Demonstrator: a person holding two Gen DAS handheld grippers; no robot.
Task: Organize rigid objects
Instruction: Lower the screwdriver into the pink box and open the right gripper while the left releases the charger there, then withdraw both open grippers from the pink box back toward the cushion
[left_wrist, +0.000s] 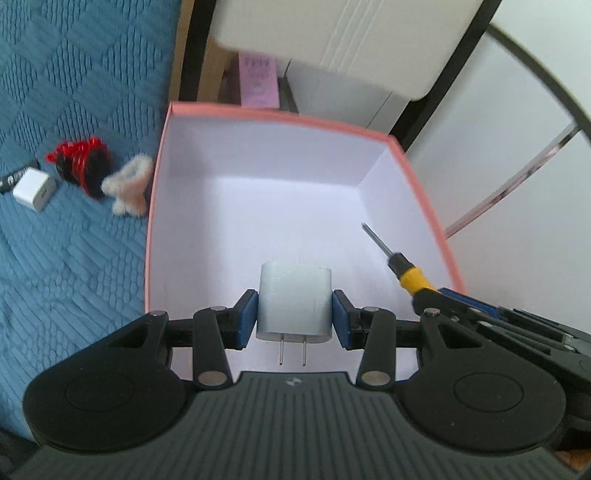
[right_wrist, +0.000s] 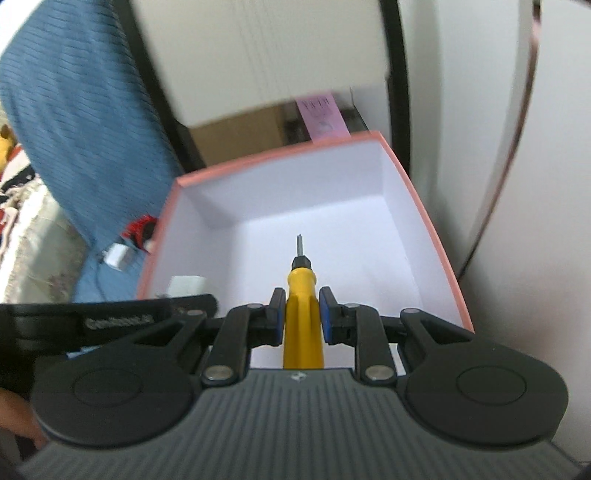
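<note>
Hovering over the pink box (left_wrist: 424, 206), the left gripper (left_wrist: 294, 314) clasps a white charger plug (left_wrist: 293, 299), prongs backward, while the right gripper (right_wrist: 302, 314) grips a yellow screwdriver (right_wrist: 302, 295), tip forward, apparently for dropping in.

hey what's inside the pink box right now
Nothing lies on the visible floor of the pink box. The white charger and yellow screwdriver hang gripped above it. The near floor is hidden by the grippers.

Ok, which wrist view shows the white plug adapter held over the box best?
The left wrist view: the white plug adapter sits centred in the left gripper, both prongs visible. The right wrist view shows only its corner above the left gripper's body.
</note>
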